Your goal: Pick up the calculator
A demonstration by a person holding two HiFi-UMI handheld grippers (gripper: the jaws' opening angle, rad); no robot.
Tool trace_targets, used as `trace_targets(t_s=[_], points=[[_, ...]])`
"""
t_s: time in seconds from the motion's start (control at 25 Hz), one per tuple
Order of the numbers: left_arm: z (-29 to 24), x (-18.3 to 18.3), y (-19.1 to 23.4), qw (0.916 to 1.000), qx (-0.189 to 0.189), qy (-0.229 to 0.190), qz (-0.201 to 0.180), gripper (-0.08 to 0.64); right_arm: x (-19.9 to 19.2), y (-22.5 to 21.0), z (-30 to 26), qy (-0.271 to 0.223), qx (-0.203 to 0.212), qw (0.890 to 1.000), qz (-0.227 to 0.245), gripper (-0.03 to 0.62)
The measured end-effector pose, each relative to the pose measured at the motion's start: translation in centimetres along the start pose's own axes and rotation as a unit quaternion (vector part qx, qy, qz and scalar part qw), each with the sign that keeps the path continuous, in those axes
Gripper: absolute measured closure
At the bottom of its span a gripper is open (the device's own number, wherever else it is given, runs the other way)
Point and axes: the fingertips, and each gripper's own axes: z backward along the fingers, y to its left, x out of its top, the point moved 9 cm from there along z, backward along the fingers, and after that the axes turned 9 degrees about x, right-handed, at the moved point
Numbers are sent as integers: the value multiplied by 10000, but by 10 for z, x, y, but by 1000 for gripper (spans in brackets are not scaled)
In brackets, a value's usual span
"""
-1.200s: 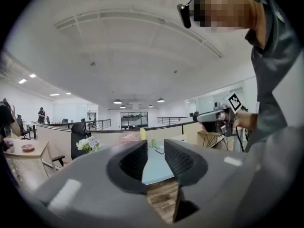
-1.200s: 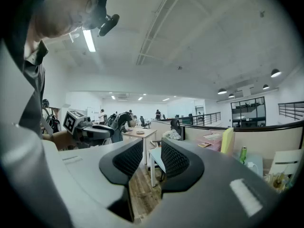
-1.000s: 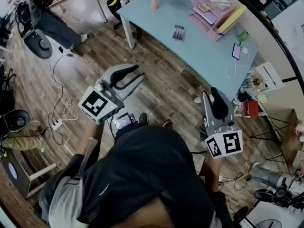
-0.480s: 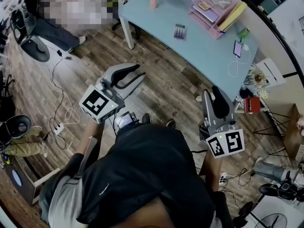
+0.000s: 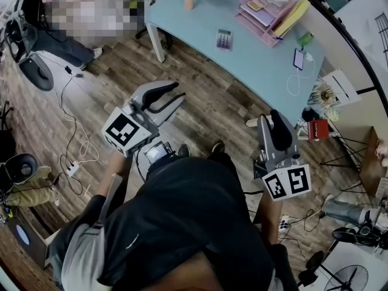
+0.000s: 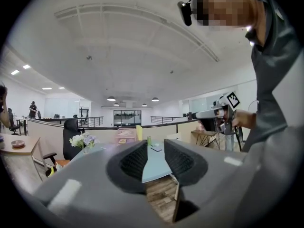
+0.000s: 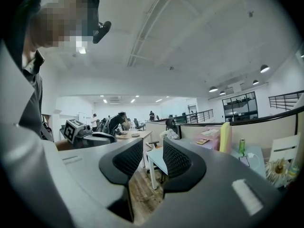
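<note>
The calculator [image 5: 225,39] lies flat on the light blue table [image 5: 260,59], near its left end, far ahead of both grippers. My left gripper [image 5: 179,93] hangs above the wooden floor, short of the table, jaws a little apart with nothing between them. My right gripper [image 5: 268,117] is held off the table's near right side, its jaws likewise slightly apart and empty. In the left gripper view the left gripper [image 6: 156,146] points at the table [image 6: 154,164]. The right gripper [image 7: 153,144] faces the table's corner [image 7: 156,158]. The calculator does not show in either gripper view.
On the table stand a flower vase [image 5: 189,0], pink trays [image 5: 260,14], a yellow folder [image 5: 292,18], a green can [image 5: 306,39] and a phone [image 5: 298,58] on a white cable. Cables and a power strip [image 5: 71,168] lie on the floor at left. A person sits far left.
The table and calculator have slid slightly up and left in the head view. Both grippers keep nearly the same place and the same small jaw gap.
</note>
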Motion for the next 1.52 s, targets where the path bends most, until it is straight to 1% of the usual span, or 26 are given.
trace_targets(t_s=[0.16,0.28,0.6,0.72,0.88,1.2,1.4,1.52], points=[[-11,0,2,9999,90,79,14,393,-3,-17,-8,29,113,9999,-84,477],[-19,3,1,9996,242,125,14,393,-5,-33,-19,47,307,9994,-146,477],[-50,11,-1,9974,675,227,79,393,3,-86,-51,104,834,9964,-131,477],[-64,9,-1,9969,773,163,-52,393,3,-107,-63,133,1016,9946,-168,477],[-81,14,-6,9940,1035,322,138,393,4,-132,-77,166,1285,9913,-214,477],[-115,20,-19,9886,1441,412,149,393,5,-180,-96,181,1765,9837,-274,477],[-137,24,-29,9857,1614,459,162,393,7,-209,-98,179,1939,9804,-295,477],[-152,25,-35,9854,1628,476,143,393,7,-225,-94,173,1960,9800,-310,477]])
